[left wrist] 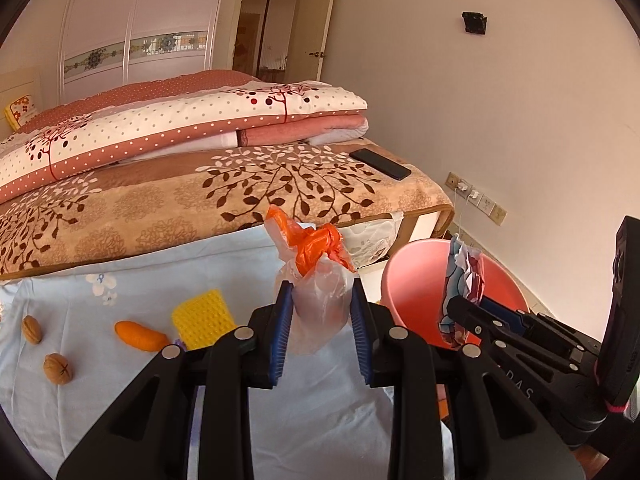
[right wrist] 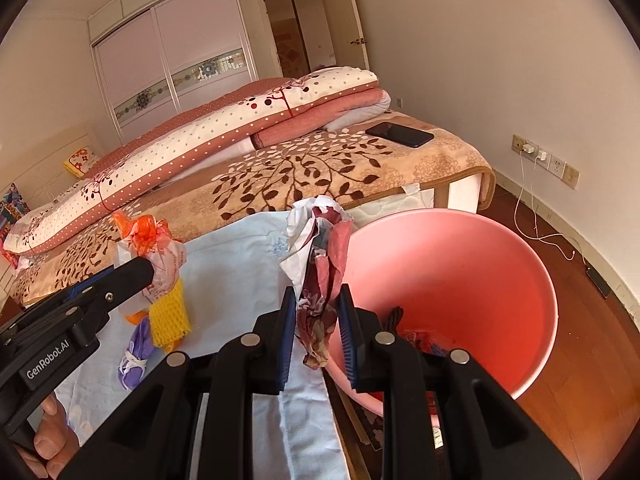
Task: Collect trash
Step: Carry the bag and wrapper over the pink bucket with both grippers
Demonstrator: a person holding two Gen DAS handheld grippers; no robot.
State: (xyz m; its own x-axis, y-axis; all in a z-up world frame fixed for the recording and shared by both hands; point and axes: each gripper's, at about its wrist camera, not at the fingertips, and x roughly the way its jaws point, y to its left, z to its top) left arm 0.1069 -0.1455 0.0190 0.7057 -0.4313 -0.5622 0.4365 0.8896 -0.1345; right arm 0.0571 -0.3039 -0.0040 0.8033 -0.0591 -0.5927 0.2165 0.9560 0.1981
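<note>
My left gripper point(left wrist: 319, 304) is shut on a crumpled clear and orange plastic bag point(left wrist: 316, 264), held above the light blue sheet point(left wrist: 120, 276). In the right wrist view the same plastic bag point(right wrist: 154, 248) shows at the left, clamped in the left gripper point(right wrist: 136, 270). My right gripper point(right wrist: 318, 308) is shut on a crumpled printed wrapper point(right wrist: 320, 264), white, maroon and pink. It hangs at the near left rim of the pink bin point(right wrist: 480, 264). In the left wrist view the wrapper point(left wrist: 464, 276) and right gripper point(left wrist: 466, 304) sit against the pink bin point(left wrist: 420, 276).
On the blue sheet lie two walnuts point(left wrist: 32, 330), an orange piece point(left wrist: 140, 335), a yellow mesh sleeve point(left wrist: 204, 318) and a purple scrap point(right wrist: 136, 350). Some trash lies inside the bin. A phone point(right wrist: 399, 134) rests on the bed. A charger cable point(right wrist: 532, 216) trails across the wooden floor.
</note>
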